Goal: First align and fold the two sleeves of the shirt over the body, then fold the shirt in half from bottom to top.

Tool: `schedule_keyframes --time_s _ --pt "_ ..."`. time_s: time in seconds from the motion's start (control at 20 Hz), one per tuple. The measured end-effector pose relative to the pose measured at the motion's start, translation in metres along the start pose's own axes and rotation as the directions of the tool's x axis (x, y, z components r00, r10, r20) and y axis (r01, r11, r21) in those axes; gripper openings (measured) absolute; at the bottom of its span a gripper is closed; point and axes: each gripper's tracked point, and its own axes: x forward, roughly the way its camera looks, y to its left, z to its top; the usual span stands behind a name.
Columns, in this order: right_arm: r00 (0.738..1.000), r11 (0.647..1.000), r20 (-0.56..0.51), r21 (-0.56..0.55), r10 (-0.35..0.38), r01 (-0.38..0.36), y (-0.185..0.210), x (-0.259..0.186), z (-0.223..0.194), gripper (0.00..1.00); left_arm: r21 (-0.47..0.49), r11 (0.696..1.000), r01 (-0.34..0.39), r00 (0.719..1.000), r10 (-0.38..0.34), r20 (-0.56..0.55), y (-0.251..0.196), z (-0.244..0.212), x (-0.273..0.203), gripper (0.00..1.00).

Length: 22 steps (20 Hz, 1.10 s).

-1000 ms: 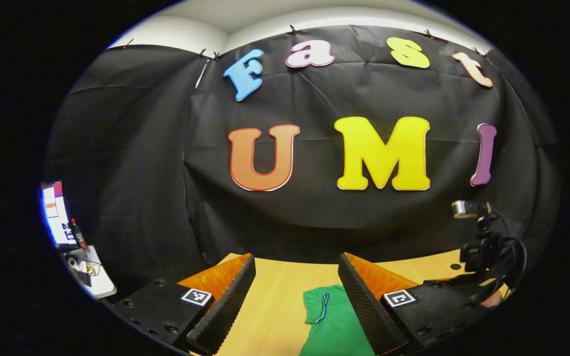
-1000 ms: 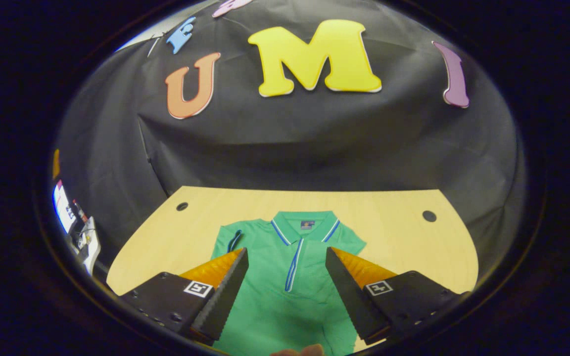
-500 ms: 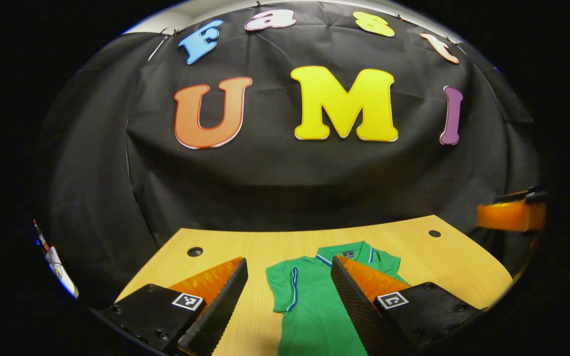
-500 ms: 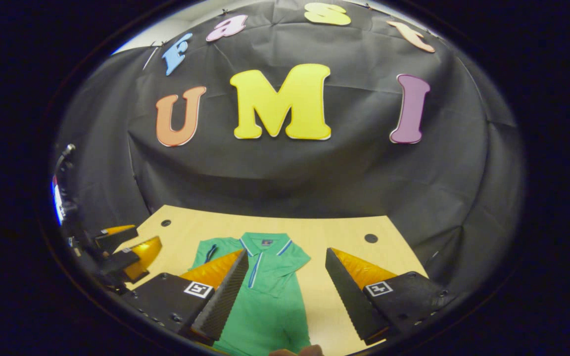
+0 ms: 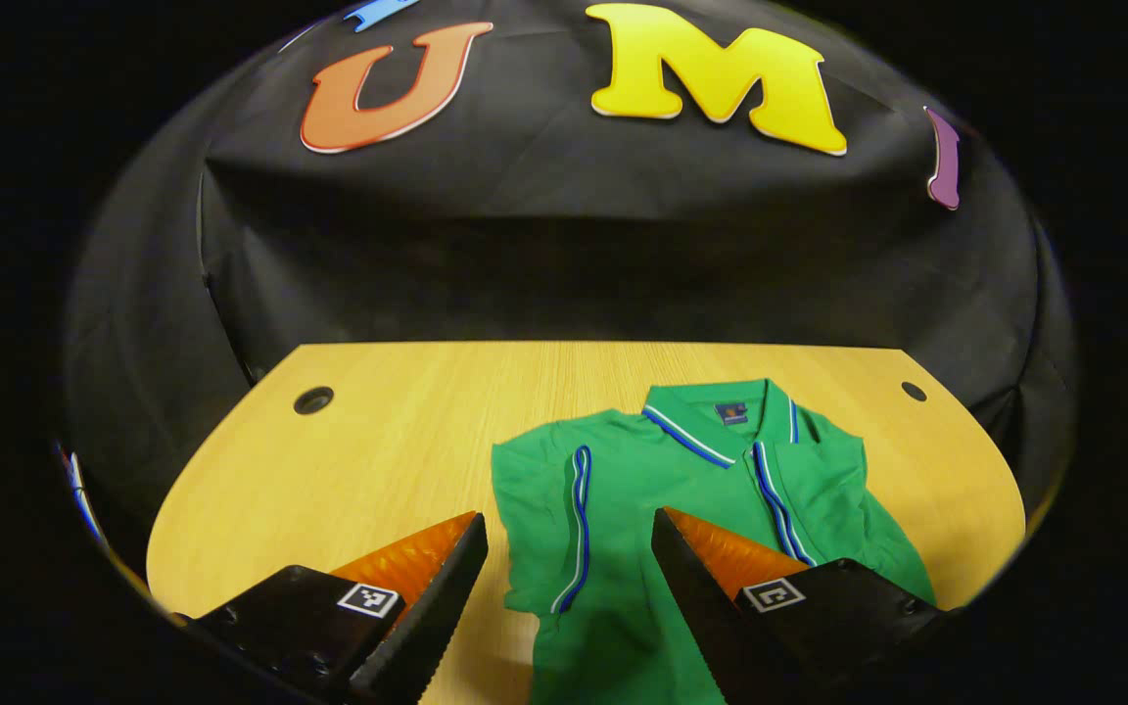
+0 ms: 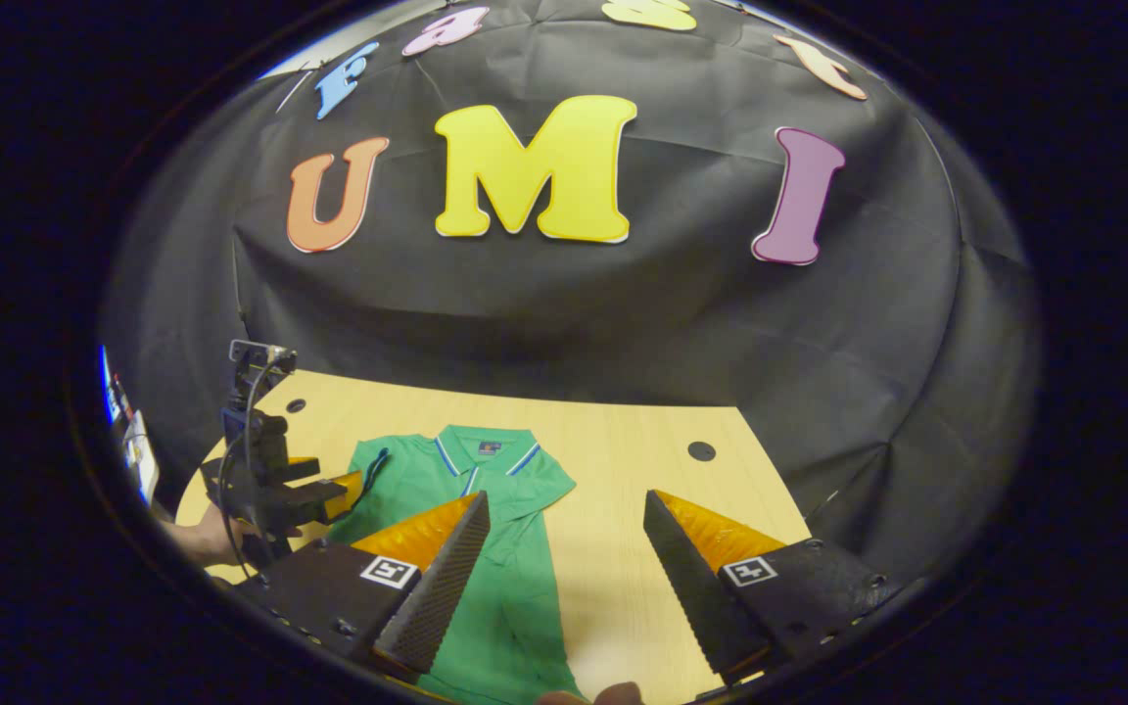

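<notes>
My left gripper (image 5: 569, 607) hangs with fingers spread, grasping nothing, above the shirt's (image 5: 681, 509) folded sleeve (image 5: 564, 519). My right gripper (image 6: 564, 573) is likewise spread and empty over the shirt's (image 6: 466, 509) right edge. The shirt lies flat on the worktop (image 5: 388, 431), collar (image 5: 721, 416) toward the far wall.

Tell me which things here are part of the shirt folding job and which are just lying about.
Part of the job:
- green short-sleeved polo shirt with blue-and-white trim
- left hand-held gripper, open
- right hand-held gripper, open

Lying about:
- light wooden table
- round cable holes in the table
</notes>
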Motion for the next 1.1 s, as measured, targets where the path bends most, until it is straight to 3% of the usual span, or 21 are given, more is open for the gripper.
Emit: schedule_keyframes --time_s 0.25,0.45,0.5,0.55,0.6,0.65,0.7,0.85,1.0,1.1 --pt "0.998 1.000 -0.061 0.023 0.021 -0.020 0.008 0.019 -0.019 0.96 0.049 0.998 -0.033 0.998 0.036 -0.052 0.007 -0.016 0.038 1.00" --pt "0.995 0.999 -0.094 0.038 0.039 -0.035 0.014 0.031 -0.029 0.96 0.026 0.999 -0.042 0.994 0.045 -0.097 0.015 -0.021 0.052 0.98" --pt "0.994 0.998 -0.098 0.041 0.044 -0.040 0.016 0.034 -0.030 0.96 0.027 0.999 -0.042 0.994 0.045 -0.101 0.015 -0.021 0.053 0.92" --pt "0.994 0.998 -0.100 0.040 0.054 -0.050 0.018 0.036 -0.031 0.96 0.026 0.999 -0.048 0.994 0.050 -0.095 0.018 -0.019 0.054 0.77" --pt "0.993 0.998 -0.102 0.039 0.055 -0.051 0.019 0.038 -0.032 0.96 0.023 0.998 -0.053 0.995 0.054 -0.088 0.021 -0.016 0.053 0.73" --pt "0.993 0.998 -0.104 0.042 0.051 -0.047 0.017 0.041 -0.034 0.96 0.018 0.999 -0.047 0.996 0.048 -0.079 0.021 -0.013 0.053 0.51" --pt "0.993 0.998 -0.110 0.053 0.050 -0.044 0.016 0.042 -0.035 0.96 0.020 0.999 -0.050 0.996 0.051 -0.069 0.023 -0.011 0.052 0.50" --pt "0.991 0.996 -0.129 0.092 0.027 -0.015 0.010 0.046 -0.042 0.96 0.010 1.000 -0.025 0.996 0.026 -0.084 0.018 -0.012 0.053 0.09" --pt "0.993 0.994 -0.114 0.105 0.004 0.008 0.004 0.045 -0.041 0.92 -0.027 1.000 -0.012 0.998 0.011 -0.056 0.020 0.003 0.043 0.06" --pt "0.994 0.994 -0.105 0.105 0.006 0.005 0.006 0.044 -0.041 0.95 -0.033 0.999 0.004 0.999 -0.005 -0.039 0.018 0.012 0.032 0.06"
